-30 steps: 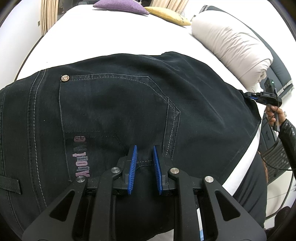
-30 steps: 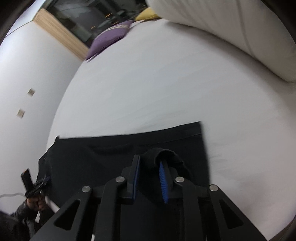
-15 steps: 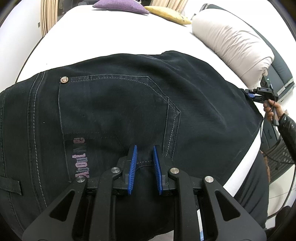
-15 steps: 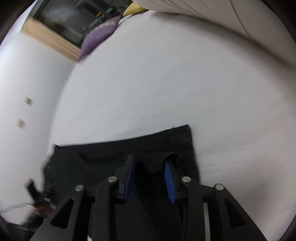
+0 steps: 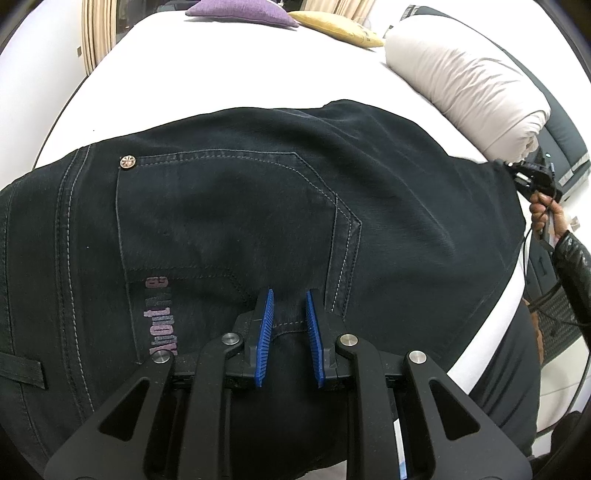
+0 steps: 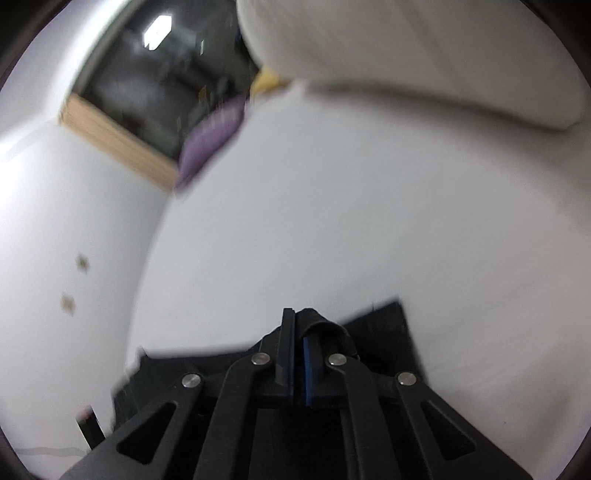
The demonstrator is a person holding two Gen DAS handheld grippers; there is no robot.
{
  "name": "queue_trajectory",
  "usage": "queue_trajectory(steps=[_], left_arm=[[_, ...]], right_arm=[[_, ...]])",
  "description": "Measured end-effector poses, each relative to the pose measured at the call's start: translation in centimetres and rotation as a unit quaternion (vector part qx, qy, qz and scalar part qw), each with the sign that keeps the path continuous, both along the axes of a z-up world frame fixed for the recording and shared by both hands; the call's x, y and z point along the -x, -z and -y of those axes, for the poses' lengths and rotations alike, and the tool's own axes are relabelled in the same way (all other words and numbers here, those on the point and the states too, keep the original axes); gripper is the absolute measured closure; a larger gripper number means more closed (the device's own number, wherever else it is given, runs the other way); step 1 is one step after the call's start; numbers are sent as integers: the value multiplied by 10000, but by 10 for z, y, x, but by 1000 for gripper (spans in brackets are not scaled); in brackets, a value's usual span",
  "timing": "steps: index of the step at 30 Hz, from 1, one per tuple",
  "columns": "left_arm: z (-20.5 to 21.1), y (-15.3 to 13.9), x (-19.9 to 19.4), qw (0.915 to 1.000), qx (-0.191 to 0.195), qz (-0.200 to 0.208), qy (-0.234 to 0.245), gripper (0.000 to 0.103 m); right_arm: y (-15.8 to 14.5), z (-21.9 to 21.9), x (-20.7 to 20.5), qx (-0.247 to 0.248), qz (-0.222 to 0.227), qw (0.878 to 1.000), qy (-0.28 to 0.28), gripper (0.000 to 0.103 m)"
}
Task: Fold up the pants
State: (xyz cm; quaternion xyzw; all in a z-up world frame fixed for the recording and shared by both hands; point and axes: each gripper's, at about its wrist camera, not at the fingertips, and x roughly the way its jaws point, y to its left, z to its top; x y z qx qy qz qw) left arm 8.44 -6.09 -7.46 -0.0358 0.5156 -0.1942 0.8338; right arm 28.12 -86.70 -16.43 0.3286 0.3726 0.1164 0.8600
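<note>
pants (image 5: 258, 206) lengthwise across bed (image 5: 207, 74), waistband left

The pants (image 5: 229, 206) are showing black denim with pale stitching, a pinkish-purple print and a metal rivet. The bed (image 5: 221, 74) is lying white, a purple cushion (image 5: 240, 11) and a yellow cushion (image 5: 336, 31) sitting beside a cream duvet (image 5: 465, 96). Both grippers' pads (image 5: 265, 332) are showing blue.
</note>
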Motion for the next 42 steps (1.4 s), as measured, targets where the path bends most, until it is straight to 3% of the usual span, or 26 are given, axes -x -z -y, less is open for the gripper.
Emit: queue_trajectory(steps=[4, 6, 9, 11, 15, 19, 21, 22, 23, 24, 26, 29, 31, 36, 37, 38, 39, 42], left_arm=[[0, 0, 1, 10000, 5, 21, 20, 85], [0, 1, 2, 10000, 8, 22, 26, 85], [-1, 1, 3, 10000, 26, 13, 25, 85], [-2, 1, 3, 10000, 40, 12, 11, 85], [-4, 2, 3, 10000, 41, 11, 9, 85], [-5, 1, 4, 10000, 87, 26, -12, 85], [-6, 0, 4, 9999, 98, 43, -15, 85], [-8, 0, 4, 9999, 107, 42, -19, 85], [-8, 0, 5, 9999, 117, 41, -21, 85], [-9, 0, 5, 9999, 120, 39, -19, 85], [-10, 0, 6, 9999, 130, 33, -39, 85], [-10, 1, 7, 9999, 96, 54, -70, 85], [-9, 1, 8, 9999, 59, 60, -67, 85], [-4, -3, 10, 10000, -7, 43, -11, 85], [-4, -3, 10, 10000, -10, 44, -3, 85], [-4, -3, 11, 10000, -22, 45, 15, 85], [-4, -4, 12, 10000, -28, 47, 42, 85], [-7, -7, 17, 9999, -49, 83, 43, 85]], right_arm=[[1, 9, 16, -382, 428, 9961, 670, 100], [22, 11, 13, -511, 134, 9943, 928, 100], [41, -1, 5, -84, -414, 9939, 1022, 100], [37, -4, 8, -43, -364, 9928, 1142, 102], [40, 3, 3, -338, -699, 9896, 1208, 102], [29, 11, 17, -286, -937, 9871, 1263, 100], [16, 15, 31, 137, -1036, 9828, 1519, 54], [11, 21, 41, 587, -1153, 9741, 1854, 18], [6, 32, 54, 808, -1084, 9644, 2273, 17], [4, 39, 62, 797, -1055, 9607, 2439, 22], [-5, 45, 69, 780, -1129, 9620, 2362, 42], [-27, 10, 67, 1281, -1011, 9739, 1576, 58], [-30, -23, 69, 1163, -882, 9853, 883, 61], [8, -94, 92, 773, -1226, 9894, 23, 61], [20, -98, 96, 821, -1400, 9867, 42, 69], [38, -97, 102, 875, -1591, 9833, 122, 103], [45, -89, 109, 1015, -1607, 9812, 320, 103], [46, -60, 131, 747, -1726, 9789, 799, 103]])
